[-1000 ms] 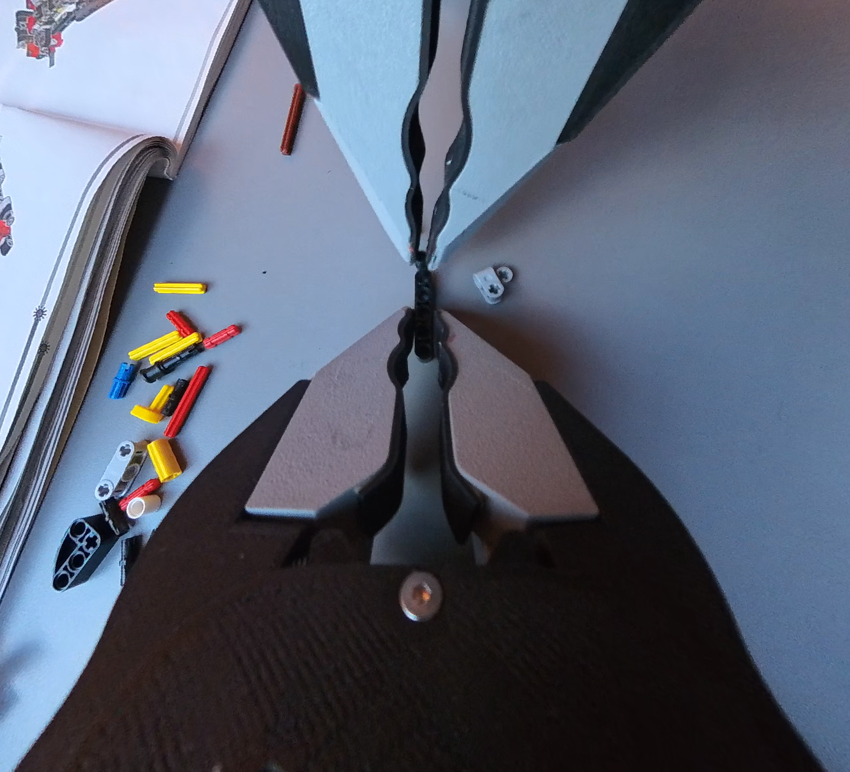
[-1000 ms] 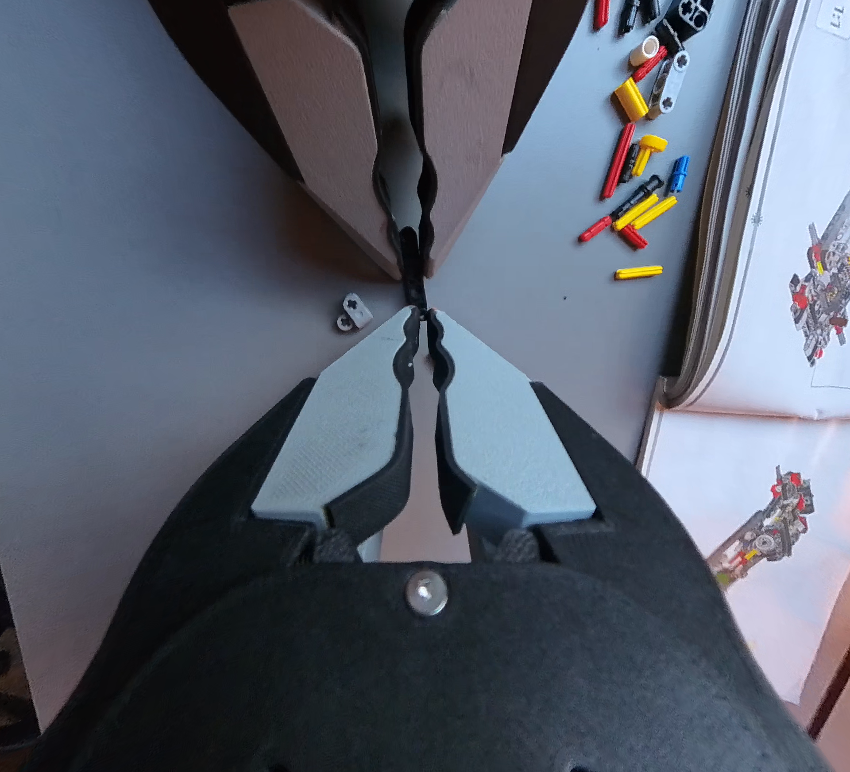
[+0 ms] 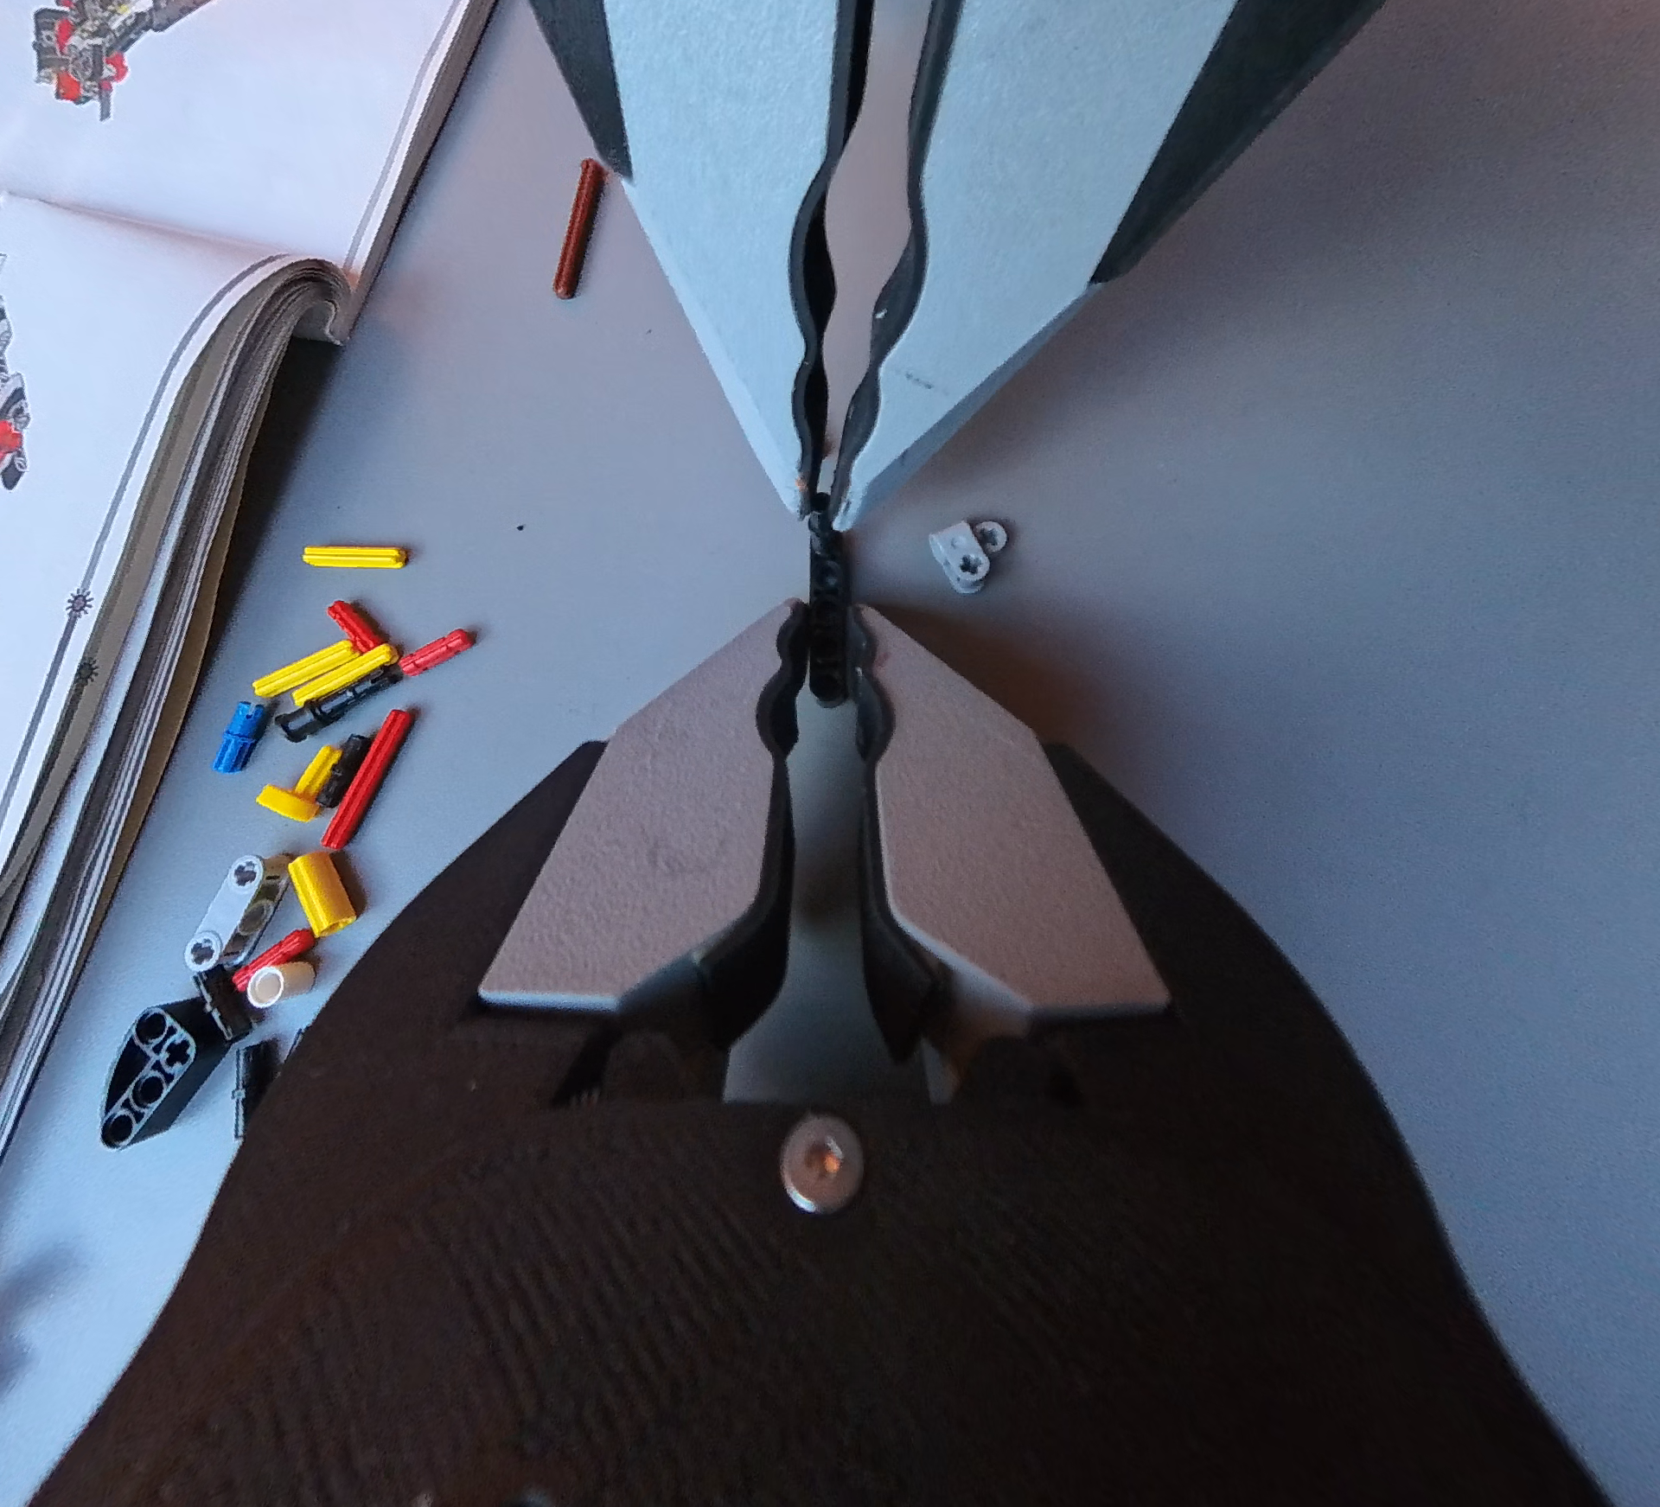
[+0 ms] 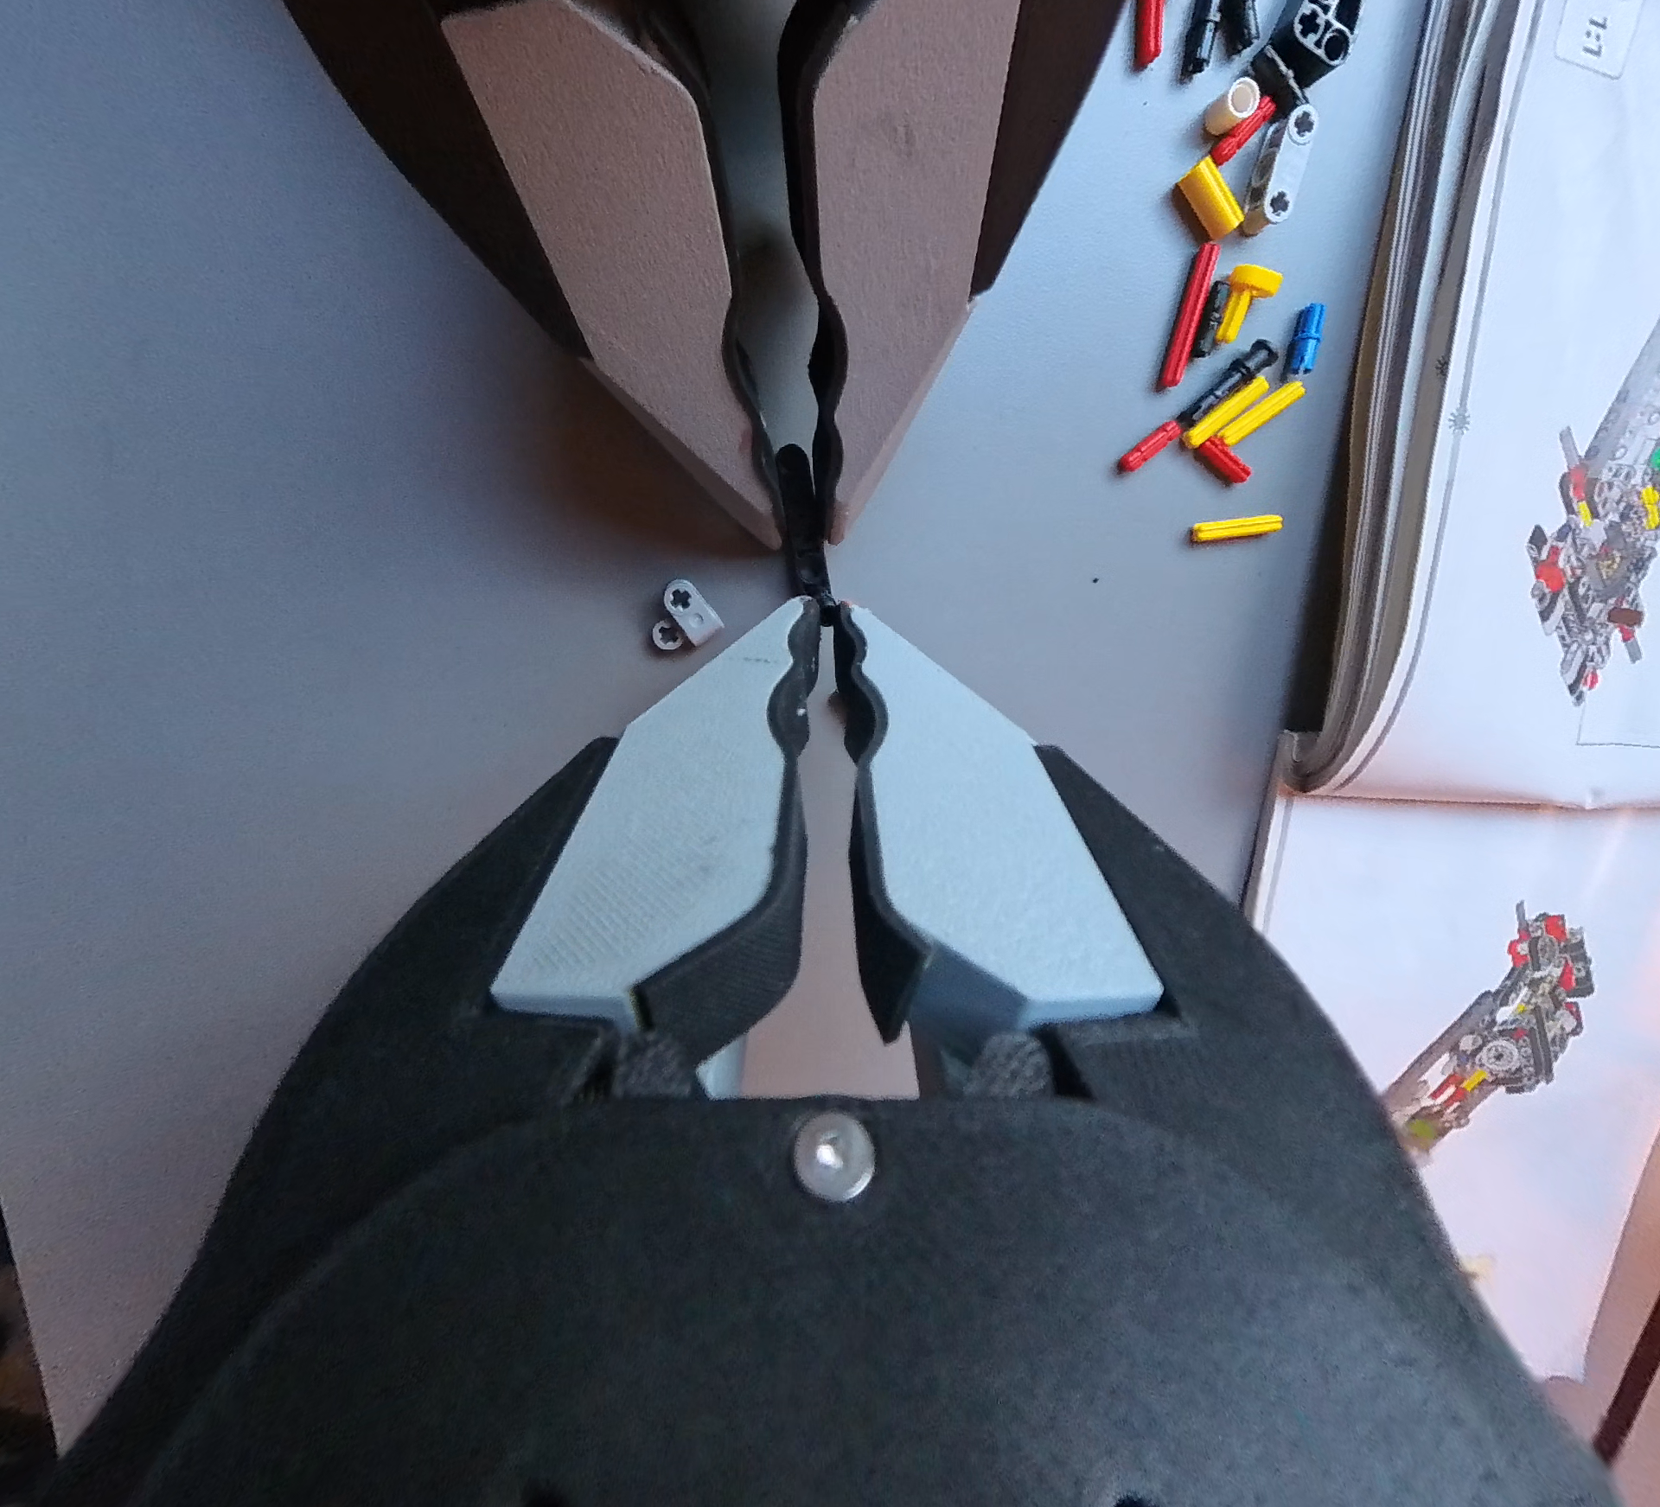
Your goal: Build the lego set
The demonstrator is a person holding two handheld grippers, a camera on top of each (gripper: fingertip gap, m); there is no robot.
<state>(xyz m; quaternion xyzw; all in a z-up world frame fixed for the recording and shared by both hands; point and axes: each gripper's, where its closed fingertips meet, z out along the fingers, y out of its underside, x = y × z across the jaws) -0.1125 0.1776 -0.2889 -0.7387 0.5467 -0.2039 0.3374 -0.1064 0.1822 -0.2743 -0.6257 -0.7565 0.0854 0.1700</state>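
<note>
Left wrist view: the left gripper (image 3: 826,660) jaws are clamped on a black beam (image 3: 826,610) above the grey bench (image 3: 1347,655); a light grey connector (image 3: 966,557) is seen just beside it.

Right wrist view: the right gripper (image 4: 825,618) jaws are pinched on a small black pin (image 4: 822,597) at the beam's (image 4: 799,512) end; loose pieces (image 4: 1231,350) and a booklet (image 4: 1527,476) are spotted off right.

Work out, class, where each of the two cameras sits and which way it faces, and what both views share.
Left wrist view: sits on the left gripper, facing the blue-fingered gripper across the grey table.
Right wrist view: sits on the right gripper, facing the brown-fingered one.
Shared: the black beam between both tips, the grey connector, the booklet.
</note>
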